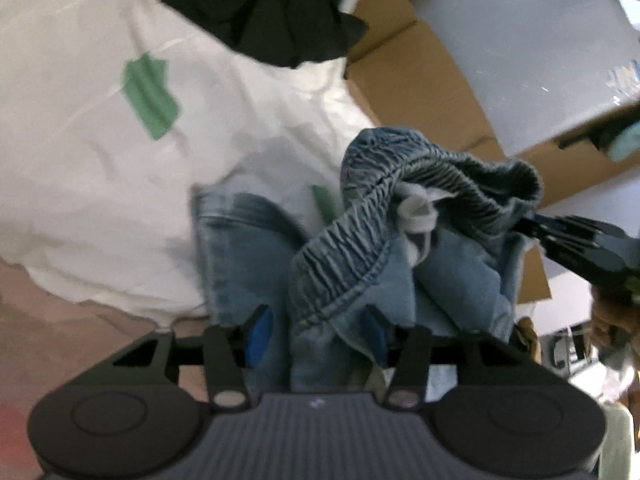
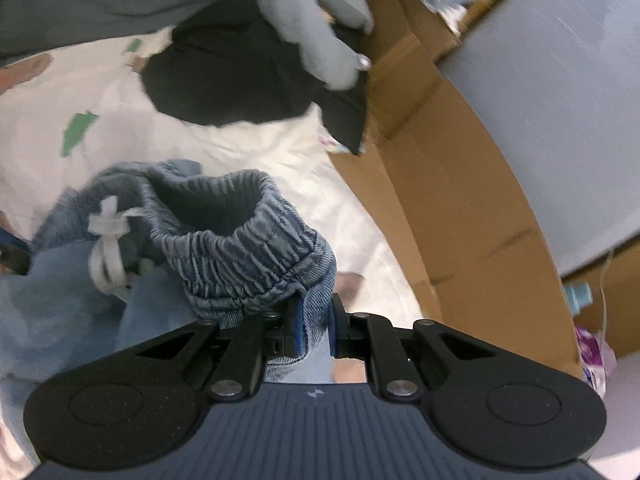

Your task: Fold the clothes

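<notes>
A pair of light blue denim trousers (image 1: pixel 352 248) with a gathered elastic waistband and a white drawstring (image 1: pixel 418 216) hangs bunched over a white sheet. My left gripper (image 1: pixel 318 336) is open; denim lies between its blue pads (image 1: pixel 258 336) without being pressed. My right gripper (image 2: pixel 314 328) is shut on the waistband edge of the trousers (image 2: pixel 248 248). In the left wrist view the right gripper (image 1: pixel 560 232) shows at the right, pinching the waistband's far end. The drawstring (image 2: pixel 106 240) dangles at the left of the right wrist view.
The white sheet (image 1: pixel 100 168) with green patches covers the surface. A black garment (image 1: pixel 264 12) and a grey garment (image 2: pixel 320 28) lie at the far end. Cardboard boxes (image 2: pixel 460 200) and a grey panel (image 1: pixel 520 60) stand along the right.
</notes>
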`<state>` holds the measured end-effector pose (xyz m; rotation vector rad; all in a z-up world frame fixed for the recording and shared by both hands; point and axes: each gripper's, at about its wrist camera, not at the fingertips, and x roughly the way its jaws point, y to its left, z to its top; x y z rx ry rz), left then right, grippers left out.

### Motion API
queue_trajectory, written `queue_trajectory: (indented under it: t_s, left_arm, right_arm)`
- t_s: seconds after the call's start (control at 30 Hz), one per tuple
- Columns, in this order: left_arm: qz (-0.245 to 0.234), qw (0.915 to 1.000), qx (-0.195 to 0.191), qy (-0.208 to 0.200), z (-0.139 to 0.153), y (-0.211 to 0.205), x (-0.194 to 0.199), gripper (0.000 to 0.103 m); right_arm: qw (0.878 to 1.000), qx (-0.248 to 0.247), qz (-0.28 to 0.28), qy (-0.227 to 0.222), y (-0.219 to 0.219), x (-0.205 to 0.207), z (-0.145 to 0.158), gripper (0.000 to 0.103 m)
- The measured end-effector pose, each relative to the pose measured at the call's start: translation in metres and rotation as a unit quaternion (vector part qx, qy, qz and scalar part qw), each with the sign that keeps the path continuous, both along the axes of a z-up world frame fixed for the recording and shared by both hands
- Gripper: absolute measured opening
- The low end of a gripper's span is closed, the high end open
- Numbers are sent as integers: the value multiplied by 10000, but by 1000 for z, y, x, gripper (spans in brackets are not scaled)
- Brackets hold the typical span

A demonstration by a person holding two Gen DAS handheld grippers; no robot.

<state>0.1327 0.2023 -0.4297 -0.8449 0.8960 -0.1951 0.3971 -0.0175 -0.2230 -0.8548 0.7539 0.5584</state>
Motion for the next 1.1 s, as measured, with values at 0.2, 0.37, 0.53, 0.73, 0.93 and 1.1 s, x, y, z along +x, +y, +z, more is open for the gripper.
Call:
queue_trajectory:
  t_s: [0.2, 0.37, 0.53, 0.73, 0.93, 1.1]
  left_arm:
    - [105, 9996, 68, -266, 14, 3, -10, 54]
    - [381, 9993, -15, -56, 1, 21, -17, 53]
    - [123, 9999, 37, 105, -12, 19, -18, 53]
    - [-54, 9998, 79, 162, -26, 4, -11, 51]
    - [-299, 9987, 388, 120, -25, -10, 5, 51]
    - [-594, 9961, 643, 73, -21, -25, 14, 51]
  right_arm:
    - [9980, 55, -635, 2, -29, 24, -3, 9]
    - [9964, 66, -846, 79, -45, 29, -12, 9]
    - [9959, 71, -899, 112, -49, 27, -18, 9]
    - [9962, 43, -861, 156, -49, 33, -17, 9]
    - [9961, 6, -854, 196, -49, 36, -19, 10]
    - [9964, -31, -817, 239, -49, 38, -21, 10]
